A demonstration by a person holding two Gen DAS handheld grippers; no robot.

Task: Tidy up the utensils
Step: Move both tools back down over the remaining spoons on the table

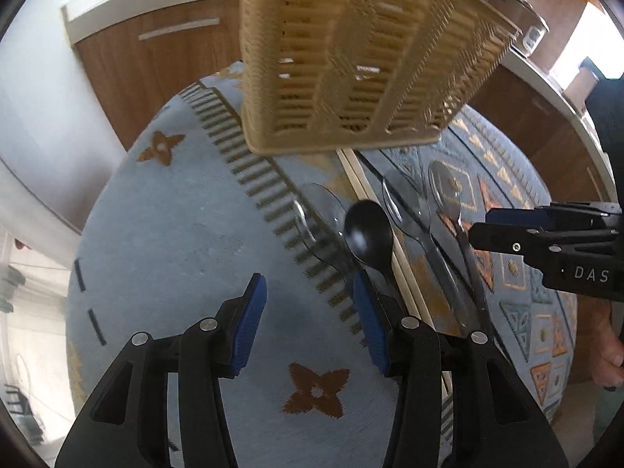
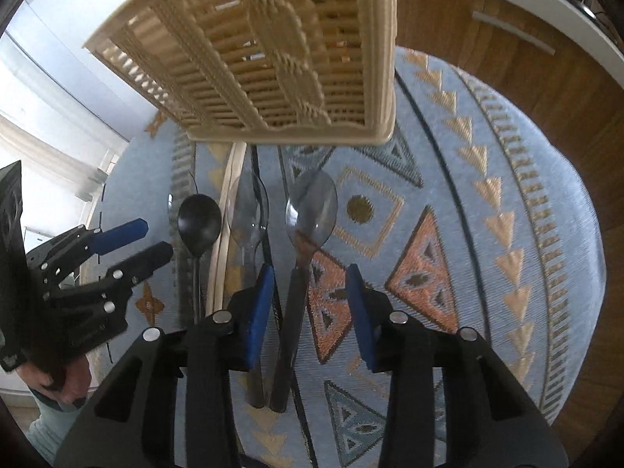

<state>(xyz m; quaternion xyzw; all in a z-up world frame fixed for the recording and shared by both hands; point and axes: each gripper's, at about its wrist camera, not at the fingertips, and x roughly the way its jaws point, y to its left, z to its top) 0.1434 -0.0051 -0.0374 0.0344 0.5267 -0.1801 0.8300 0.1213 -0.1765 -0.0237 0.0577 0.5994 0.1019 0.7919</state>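
Observation:
A beige woven basket (image 1: 351, 58) stands on the patterned cloth; it also fills the top of the right wrist view (image 2: 280, 50). In front of it lie a black spoon (image 1: 368, 236), several clear smoky spoons (image 1: 405, 204) and wooden chopsticks (image 1: 366, 191). My left gripper (image 1: 310, 323) is open and empty, its right finger beside the black spoon's handle. My right gripper (image 2: 308, 312) is open, straddling the dark handle of a clear spoon (image 2: 310, 210). The black spoon (image 2: 199, 226) and chopsticks (image 2: 224, 234) lie left of it. Each gripper shows in the other's view: the right one (image 1: 503, 230), the left one (image 2: 144, 241).
The light-blue patterned cloth (image 1: 187, 234) covers a round table. Wooden cabinets with a white countertop (image 1: 163, 43) stand behind. A cabinet front (image 2: 507, 58) also shows at the right in the right wrist view.

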